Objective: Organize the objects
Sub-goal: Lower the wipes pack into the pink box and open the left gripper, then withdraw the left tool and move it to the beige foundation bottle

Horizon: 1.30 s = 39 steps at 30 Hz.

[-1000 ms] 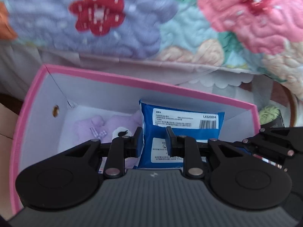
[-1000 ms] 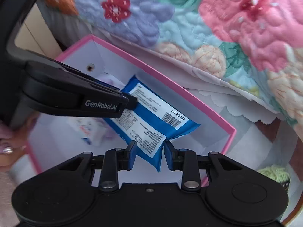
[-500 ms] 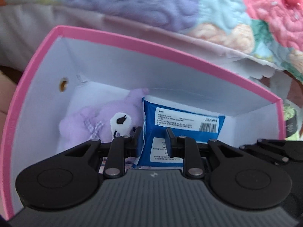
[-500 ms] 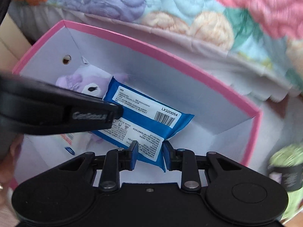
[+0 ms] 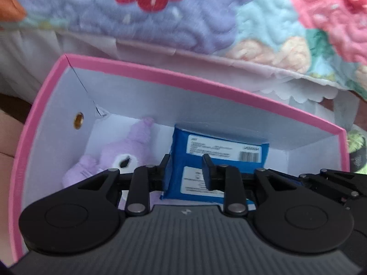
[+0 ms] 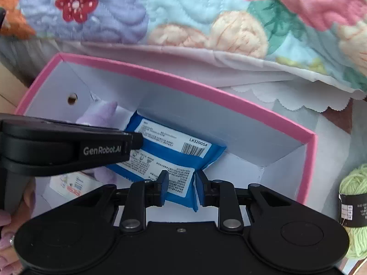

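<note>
Pinching glossy blue packet [image 6: 174,160]: right hand-held gripper [image 6: 181,189]; left hand-held gripper [image 5: 186,171] opening around it.

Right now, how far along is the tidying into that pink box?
Done: the purple plush already lies inside the pink box. In hand: the blue packet sits low in the box between both grippers; the left gripper is opening, the right gripper grips its corner. Left: the green yarn still outside.
</note>
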{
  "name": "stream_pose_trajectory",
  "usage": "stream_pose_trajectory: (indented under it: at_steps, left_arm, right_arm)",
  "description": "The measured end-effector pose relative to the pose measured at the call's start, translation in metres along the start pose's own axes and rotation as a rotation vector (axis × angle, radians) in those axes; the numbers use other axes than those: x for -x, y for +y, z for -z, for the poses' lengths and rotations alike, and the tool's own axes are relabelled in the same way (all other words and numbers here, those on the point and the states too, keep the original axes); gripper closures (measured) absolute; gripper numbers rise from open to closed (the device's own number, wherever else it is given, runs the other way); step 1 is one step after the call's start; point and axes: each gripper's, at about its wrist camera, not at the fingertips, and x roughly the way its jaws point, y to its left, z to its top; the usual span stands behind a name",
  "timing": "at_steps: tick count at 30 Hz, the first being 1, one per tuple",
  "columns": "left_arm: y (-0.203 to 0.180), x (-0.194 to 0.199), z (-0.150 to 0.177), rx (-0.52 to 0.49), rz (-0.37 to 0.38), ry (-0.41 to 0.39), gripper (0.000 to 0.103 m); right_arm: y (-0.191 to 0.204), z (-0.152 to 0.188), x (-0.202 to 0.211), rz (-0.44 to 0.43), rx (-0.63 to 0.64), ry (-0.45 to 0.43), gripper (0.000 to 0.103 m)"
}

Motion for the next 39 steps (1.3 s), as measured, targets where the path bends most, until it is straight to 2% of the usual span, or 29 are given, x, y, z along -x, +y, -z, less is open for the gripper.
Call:
stream_pose_trajectory:
  at_steps: [2, 5, 9, 11, 14, 21, 27, 33, 36, 39]
  left_arm:
    - [-0.005, 0.016, 0.004, -0.021, 0.005, -0.014, 0.069]
    - [-0.008, 0.041, 0.01, -0.042, -0.001, 0.011, 0.063]
    - [-0.013, 0.078, 0.021, -0.099, -0.017, 0.034, 0.062]
    - [-0.019, 0.097, 0.026, -0.121, -0.002, 0.05, 0.056]
    - [-0.03, 0.124, 0.03, -0.18, 0.0, 0.061, 0.056]
    - [-0.036, 0.203, 0.052, -0.25, -0.008, 0.024, 0.049]
    - [-0.046, 0.25, 0.068, -0.313, -0.029, -0.02, 0.042]
    - [-0.067, 0.278, 0.101, -0.396, -0.021, -0.032, 0.038]
    - [-0.081, 0.281, 0.122, -0.434, -0.033, -0.038, 0.038]
    - [-0.09, 0.281, 0.141, -0.44, -0.006, -0.03, 0.037]
  right_arm:
    - [-0.004, 0.007, 0.016, -0.051, -0.037, -0.037, 0.071]
    - [-0.019, 0.024, 0.042, -0.139, -0.077, -0.079, 0.069]
    - [-0.027, 0.041, 0.073, -0.17, -0.07, -0.11, 0.069]
    - [-0.027, 0.048, 0.089, -0.196, -0.065, -0.125, 0.069]
    - [-0.027, 0.057, 0.112, -0.223, -0.047, -0.141, 0.068]
    - [-0.029, 0.075, 0.159, -0.244, -0.053, -0.156, 0.064]
    - [-0.027, 0.087, 0.204, -0.197, -0.005, -0.154, 0.059]
    - [-0.028, 0.106, 0.24, -0.208, 0.025, -0.123, 0.054]
    - [-0.027, 0.122, 0.256, -0.205, 0.05, -0.114, 0.05]
    - [-0.031, 0.14, 0.268, -0.193, 0.057, -0.103, 0.048]
